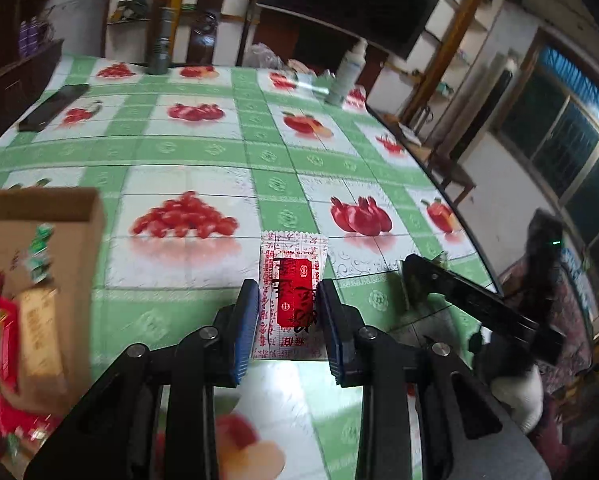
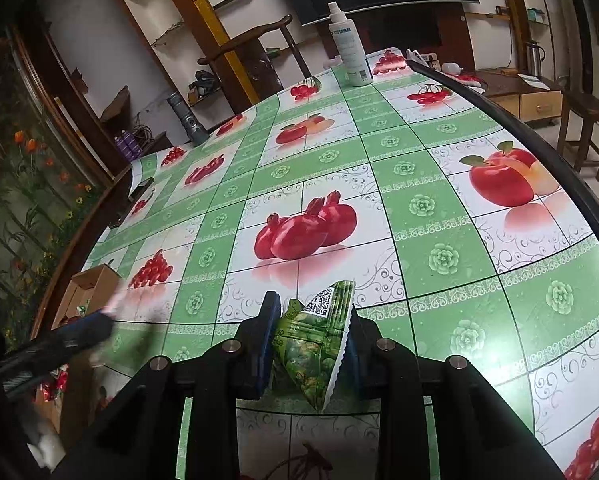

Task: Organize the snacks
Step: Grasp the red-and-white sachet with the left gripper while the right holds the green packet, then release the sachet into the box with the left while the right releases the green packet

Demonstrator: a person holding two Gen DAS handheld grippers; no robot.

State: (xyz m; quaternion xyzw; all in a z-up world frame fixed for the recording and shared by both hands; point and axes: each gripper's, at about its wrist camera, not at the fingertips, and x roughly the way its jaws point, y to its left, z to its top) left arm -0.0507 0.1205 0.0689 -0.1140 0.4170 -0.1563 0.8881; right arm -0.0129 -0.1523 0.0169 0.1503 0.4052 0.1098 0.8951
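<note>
Left wrist camera is looking low across the green fruit-print tablecloth [image 1: 203, 152]; right wrist camera is tilting close above it [image 2: 419, 208]. Both are catching the white spray bottle [image 1: 349, 72] [image 2: 349, 48].

Noted my left gripper [image 1: 287, 312] had blue pads on black fingers. The sachet [image 1: 292, 280] between them was white with fine red print and a solid red panel. My right gripper [image 2: 311, 344], same colours, carried a mottled green packet [image 2: 313, 344] with a black-and-white QR square. The tablecloth [image 1: 203, 152] was green-and-white check with red fruit. The cardboard box [image 1: 75, 240] was plain brown.
</note>
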